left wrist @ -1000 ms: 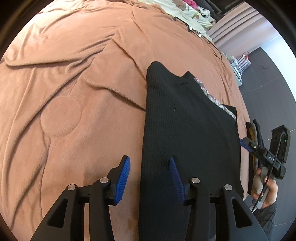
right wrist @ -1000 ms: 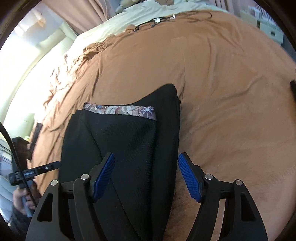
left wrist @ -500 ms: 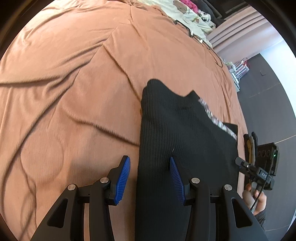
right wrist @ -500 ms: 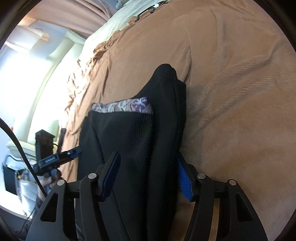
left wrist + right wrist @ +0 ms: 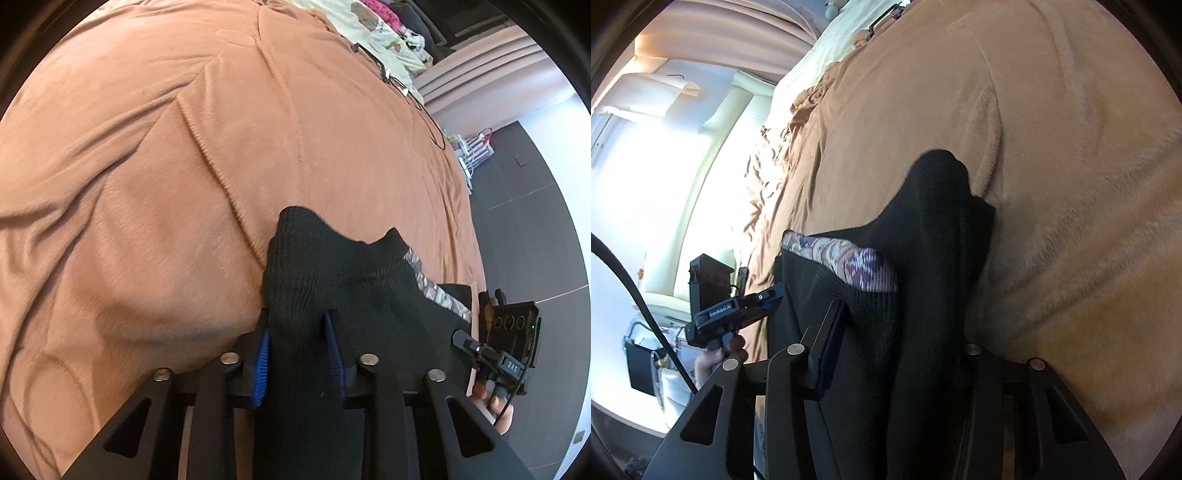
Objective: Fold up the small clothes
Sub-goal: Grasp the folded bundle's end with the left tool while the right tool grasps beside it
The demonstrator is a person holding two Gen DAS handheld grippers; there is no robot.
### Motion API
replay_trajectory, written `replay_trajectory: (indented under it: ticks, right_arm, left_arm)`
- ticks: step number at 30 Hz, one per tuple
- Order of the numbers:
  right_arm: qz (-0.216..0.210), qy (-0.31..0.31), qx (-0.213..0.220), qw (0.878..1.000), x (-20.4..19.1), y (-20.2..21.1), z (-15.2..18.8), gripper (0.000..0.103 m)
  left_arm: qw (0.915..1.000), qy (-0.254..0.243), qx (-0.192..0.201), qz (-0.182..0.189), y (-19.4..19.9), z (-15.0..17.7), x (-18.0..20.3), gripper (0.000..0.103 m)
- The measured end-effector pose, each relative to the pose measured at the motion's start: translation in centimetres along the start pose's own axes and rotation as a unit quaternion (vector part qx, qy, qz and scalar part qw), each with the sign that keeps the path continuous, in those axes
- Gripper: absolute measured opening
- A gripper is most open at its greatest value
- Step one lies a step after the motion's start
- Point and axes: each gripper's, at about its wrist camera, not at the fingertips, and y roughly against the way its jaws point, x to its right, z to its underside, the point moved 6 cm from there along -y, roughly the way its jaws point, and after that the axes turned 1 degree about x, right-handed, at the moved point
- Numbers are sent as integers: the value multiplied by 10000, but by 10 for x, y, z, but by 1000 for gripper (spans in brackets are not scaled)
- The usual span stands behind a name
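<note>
A folded black ribbed garment (image 5: 369, 288) with a patterned floral band (image 5: 439, 295) lies on a brown blanket (image 5: 184, 166). My left gripper (image 5: 297, 332) is shut on the garment's near left edge, and the cloth bunches up between the blue pads (image 5: 261, 354). In the right wrist view the same garment (image 5: 942, 206) rises as a peak, its floral band (image 5: 849, 262) to the left. My right gripper (image 5: 901, 325) is shut on its near edge. One finger (image 5: 831, 332) shows; cloth hides the other.
The blanket (image 5: 1052, 166) spreads wide around the garment, with creases. Cream bedding and printed clothes (image 5: 388, 40) lie at the far end beside a black cable (image 5: 406, 92). Dark floor (image 5: 517, 203) runs along the right. A hand holds the other gripper's body (image 5: 506, 354), (image 5: 731, 310).
Both grippers moved forward onto the garment's near end and narrowed from open to shut on the cloth. The fabric is now bunched and raised where it lay flat before.
</note>
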Motion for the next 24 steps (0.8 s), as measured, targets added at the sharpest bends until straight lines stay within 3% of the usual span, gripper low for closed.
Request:
replay_trajectory:
  ticks: [3,6,13,24]
  right_arm:
    - [331,45,76,9994,-3,0,3,20]
    - [529,243,215,9981,-11,9,7,13]
    - [880,582,538,9930,-44,34,18,11]
    - [1525,1373,1133,9721,-136,69,77,11]
  left_arm:
    - [10000,-41,-9,-73,-2,0,2,15]
    - [9998,-184,40,-103,4,1,7,10]
    - [9989,-321,308,131,38,0,20,7]
    - [9941,-709,699,441,98,18,50,6]
